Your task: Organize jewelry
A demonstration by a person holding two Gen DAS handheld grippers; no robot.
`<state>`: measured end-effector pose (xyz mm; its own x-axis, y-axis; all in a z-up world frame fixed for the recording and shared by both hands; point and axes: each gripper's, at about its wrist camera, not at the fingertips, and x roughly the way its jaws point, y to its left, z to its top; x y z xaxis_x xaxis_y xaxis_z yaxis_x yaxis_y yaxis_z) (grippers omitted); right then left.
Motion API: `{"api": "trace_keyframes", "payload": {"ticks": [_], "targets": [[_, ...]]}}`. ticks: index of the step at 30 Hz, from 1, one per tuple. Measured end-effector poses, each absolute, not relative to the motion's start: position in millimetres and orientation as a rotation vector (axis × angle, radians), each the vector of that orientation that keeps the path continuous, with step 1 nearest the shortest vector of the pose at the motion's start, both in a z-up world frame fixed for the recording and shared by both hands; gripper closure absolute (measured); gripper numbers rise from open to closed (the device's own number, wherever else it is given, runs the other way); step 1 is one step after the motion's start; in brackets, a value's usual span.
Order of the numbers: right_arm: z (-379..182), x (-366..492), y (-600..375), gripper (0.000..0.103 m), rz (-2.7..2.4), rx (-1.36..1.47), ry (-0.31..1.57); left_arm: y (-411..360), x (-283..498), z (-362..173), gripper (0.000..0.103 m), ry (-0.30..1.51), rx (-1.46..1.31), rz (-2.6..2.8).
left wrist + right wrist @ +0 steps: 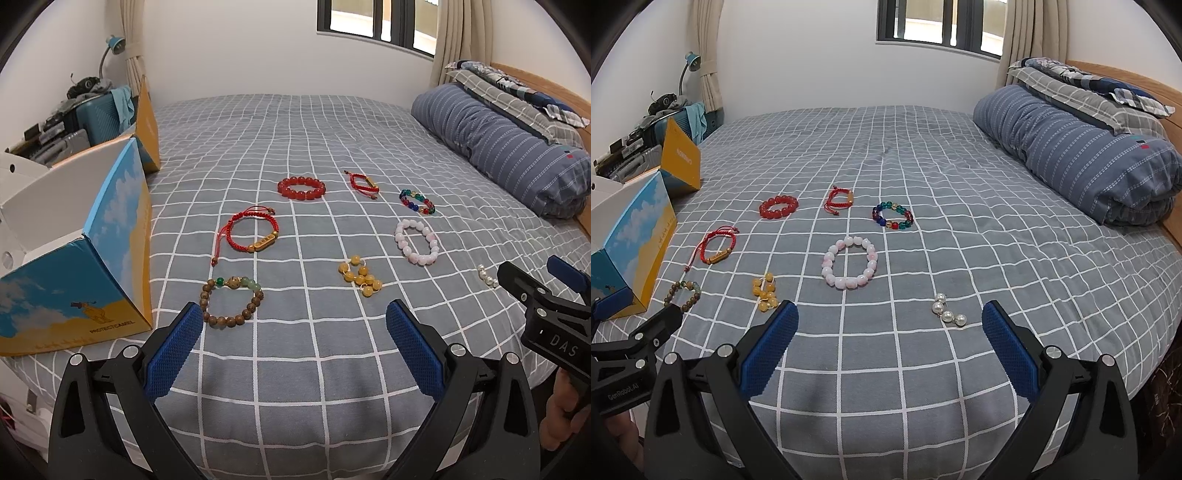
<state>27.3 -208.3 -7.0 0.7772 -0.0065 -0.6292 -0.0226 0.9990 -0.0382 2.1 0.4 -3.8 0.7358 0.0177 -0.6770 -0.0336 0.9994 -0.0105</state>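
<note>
Several bracelets lie spread on a grey checked bedspread (295,369). A brown wooden bead bracelet (231,302) is nearest my left gripper (295,314), which hovers open and empty just in front of it. Beyond lie a red cord bracelet (252,233), a red bead bracelet (301,188), a yellow bead cluster (360,280) and a pink bead bracelet (416,242). My right gripper (890,314) is open and empty; a short pearl strand (948,314) lies just ahead of its right finger. An open blue and yellow box (81,273) stands at the left.
A smaller red cord bracelet (839,199) and a multicoloured bead bracelet (893,215) lie farther back. A rolled blue quilt (1082,158) and pillows line the right side by the headboard. Luggage and clutter (74,122) sit left of the bed. The bed's near edge drops off below the grippers.
</note>
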Motion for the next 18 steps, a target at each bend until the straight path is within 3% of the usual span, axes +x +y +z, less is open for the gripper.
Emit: {"api": "trace_keyframes", "payload": {"ticks": [18], "targets": [[-8.2,31.5,-206.8,0.007,0.008,-0.042,0.682,-0.8,3.3,-4.0,0.006,0.745,-0.024,0.024]]}}
